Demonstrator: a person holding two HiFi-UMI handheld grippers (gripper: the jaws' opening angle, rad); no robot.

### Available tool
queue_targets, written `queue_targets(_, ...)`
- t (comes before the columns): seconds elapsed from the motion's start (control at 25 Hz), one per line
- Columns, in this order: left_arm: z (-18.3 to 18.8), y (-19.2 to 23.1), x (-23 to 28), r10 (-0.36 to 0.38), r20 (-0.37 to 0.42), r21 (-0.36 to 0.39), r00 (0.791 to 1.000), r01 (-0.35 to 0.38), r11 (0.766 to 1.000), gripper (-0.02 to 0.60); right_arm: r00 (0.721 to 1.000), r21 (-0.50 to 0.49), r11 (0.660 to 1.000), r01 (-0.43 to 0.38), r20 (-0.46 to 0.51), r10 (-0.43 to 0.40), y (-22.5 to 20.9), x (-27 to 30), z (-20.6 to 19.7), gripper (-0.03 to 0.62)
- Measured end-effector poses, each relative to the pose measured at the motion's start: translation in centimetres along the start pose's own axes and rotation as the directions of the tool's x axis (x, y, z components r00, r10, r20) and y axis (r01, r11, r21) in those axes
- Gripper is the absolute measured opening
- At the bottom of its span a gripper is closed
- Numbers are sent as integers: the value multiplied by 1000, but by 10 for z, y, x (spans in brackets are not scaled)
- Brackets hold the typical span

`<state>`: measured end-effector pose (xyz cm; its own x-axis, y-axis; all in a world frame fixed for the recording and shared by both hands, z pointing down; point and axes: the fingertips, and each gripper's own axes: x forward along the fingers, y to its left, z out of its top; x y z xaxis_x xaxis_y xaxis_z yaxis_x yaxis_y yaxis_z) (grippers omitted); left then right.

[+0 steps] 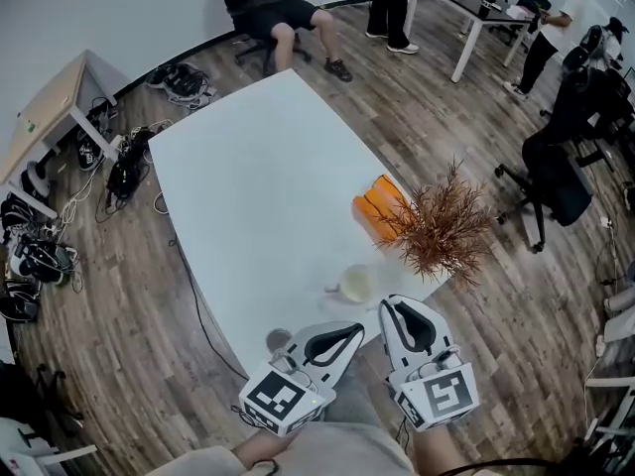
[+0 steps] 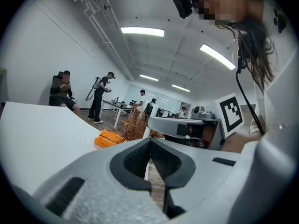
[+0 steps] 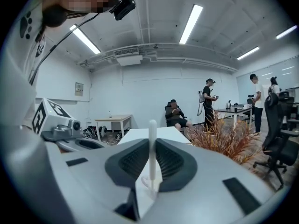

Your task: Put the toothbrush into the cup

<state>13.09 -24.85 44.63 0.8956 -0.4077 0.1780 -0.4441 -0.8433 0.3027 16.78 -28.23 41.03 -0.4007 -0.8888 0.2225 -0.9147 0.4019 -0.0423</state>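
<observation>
A white toothbrush (image 3: 152, 146) stands upright between the jaws of my right gripper (image 3: 152, 158), which is shut on it. Its rounded top rises above the pads and its lower end is hard to make out. In the head view my right gripper (image 1: 391, 306) sits at the front edge of the white table (image 1: 258, 196). The pale cup (image 1: 357, 284) stands just ahead and to the left of its tips. My left gripper (image 1: 357, 330) rests beside it over the table's near corner. It is shut with nothing between its pads (image 2: 140, 160).
A dried brown plant (image 1: 442, 228) and an orange object (image 1: 380, 206) stand at the table's right edge, behind the cup. A small round object (image 1: 279, 339) lies by my left gripper. A seated person (image 1: 278, 8), office chairs (image 1: 556, 181) and a side desk (image 1: 50, 107) surround the table.
</observation>
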Motion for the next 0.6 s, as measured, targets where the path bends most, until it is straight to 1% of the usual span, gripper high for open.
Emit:
queue_targets(0.16, -5, 8, 1, 25, -13, 3, 1000, -25, 1000, 6, 1000, -17, 1000, -13, -7, 13, -4, 12, -7, 55)
queue_targets(0.24, -7, 10, 3, 29, -18, 10, 999, -29, 1000, 6, 1000, -21, 1000, -22, -11, 22, -6, 19, -11, 55)
queue_targets(0.6, -12, 18, 15, 50, -35, -1, 998, -50, 999, 7, 997, -27, 997, -66, -36, 65, -16, 49, -31, 55)
